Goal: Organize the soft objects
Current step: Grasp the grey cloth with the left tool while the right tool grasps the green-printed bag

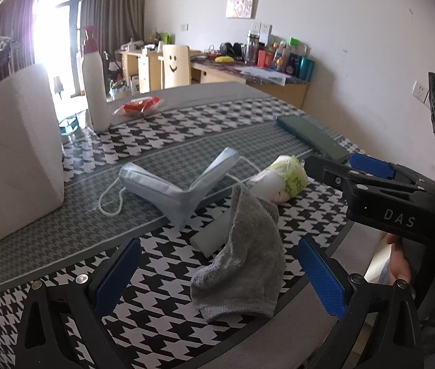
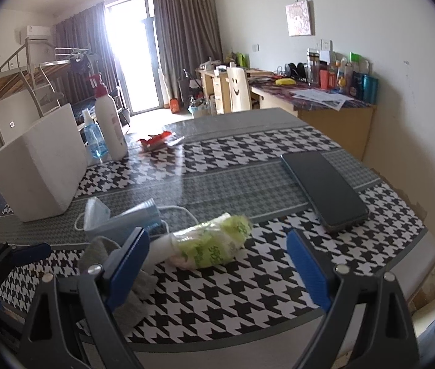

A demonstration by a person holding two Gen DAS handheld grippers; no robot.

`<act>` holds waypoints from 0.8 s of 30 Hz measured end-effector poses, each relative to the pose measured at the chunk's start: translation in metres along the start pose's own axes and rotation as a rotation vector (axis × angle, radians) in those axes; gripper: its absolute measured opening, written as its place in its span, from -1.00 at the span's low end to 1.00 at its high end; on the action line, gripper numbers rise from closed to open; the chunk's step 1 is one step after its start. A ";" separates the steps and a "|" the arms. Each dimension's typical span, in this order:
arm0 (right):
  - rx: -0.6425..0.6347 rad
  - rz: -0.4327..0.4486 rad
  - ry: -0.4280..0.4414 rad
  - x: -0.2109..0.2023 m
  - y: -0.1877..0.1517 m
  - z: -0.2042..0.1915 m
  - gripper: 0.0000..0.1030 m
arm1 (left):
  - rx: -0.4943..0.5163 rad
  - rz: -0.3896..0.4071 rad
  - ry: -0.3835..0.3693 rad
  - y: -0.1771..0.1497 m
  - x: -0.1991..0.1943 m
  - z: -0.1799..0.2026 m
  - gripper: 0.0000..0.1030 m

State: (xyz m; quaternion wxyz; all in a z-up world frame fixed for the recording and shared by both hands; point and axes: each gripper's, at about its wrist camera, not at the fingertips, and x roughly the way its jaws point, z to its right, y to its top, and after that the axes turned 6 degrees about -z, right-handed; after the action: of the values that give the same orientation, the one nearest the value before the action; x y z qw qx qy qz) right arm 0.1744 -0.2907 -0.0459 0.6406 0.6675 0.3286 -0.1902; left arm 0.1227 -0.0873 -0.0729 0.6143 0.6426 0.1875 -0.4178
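A crumpled grey sock [image 1: 245,255] stands on the houndstooth table [image 1: 162,323] between the blue pads of my open left gripper [image 1: 220,276]; no contact shows. Behind the sock lie a folded blue face mask [image 1: 180,184] and a green tissue pack [image 1: 285,178]. My right gripper [image 2: 217,267] is open, and the tissue pack [image 2: 214,243] lies just ahead of its fingers. In the right wrist view, the sock [image 2: 125,292] is partly hidden behind the left finger, and the mask [image 2: 116,218] sits further back. The right gripper [image 1: 349,166] reaches in from the right.
A white box [image 1: 14,160] stands at the left, with a white bottle [image 1: 94,86] and a red packet [image 1: 137,107] behind it. A dark phone [image 2: 325,187] lies at the right near the table edge. A flat white piece [image 1: 211,233] lies under the sock.
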 end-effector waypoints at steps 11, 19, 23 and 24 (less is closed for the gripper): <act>0.026 -0.052 0.020 0.018 -0.006 0.007 0.81 | 0.011 -0.064 -0.018 -0.001 0.019 0.003 0.62; 0.038 -0.082 0.005 0.034 -0.006 0.013 0.81 | 0.014 -0.099 -0.048 -0.003 0.029 0.003 0.22; 0.053 -0.098 0.022 0.040 -0.004 0.014 0.81 | 0.028 -0.103 -0.054 -0.004 0.030 0.005 0.07; 0.062 -0.102 0.031 0.042 -0.004 0.015 0.81 | 0.032 -0.105 -0.056 -0.004 0.030 0.005 0.04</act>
State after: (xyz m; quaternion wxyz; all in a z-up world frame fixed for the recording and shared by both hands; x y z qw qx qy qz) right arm 0.2037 -0.2971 -0.0784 0.6039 0.6722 0.3661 -0.2224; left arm 0.1351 -0.0998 -0.0984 0.5863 0.6296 0.1971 -0.4702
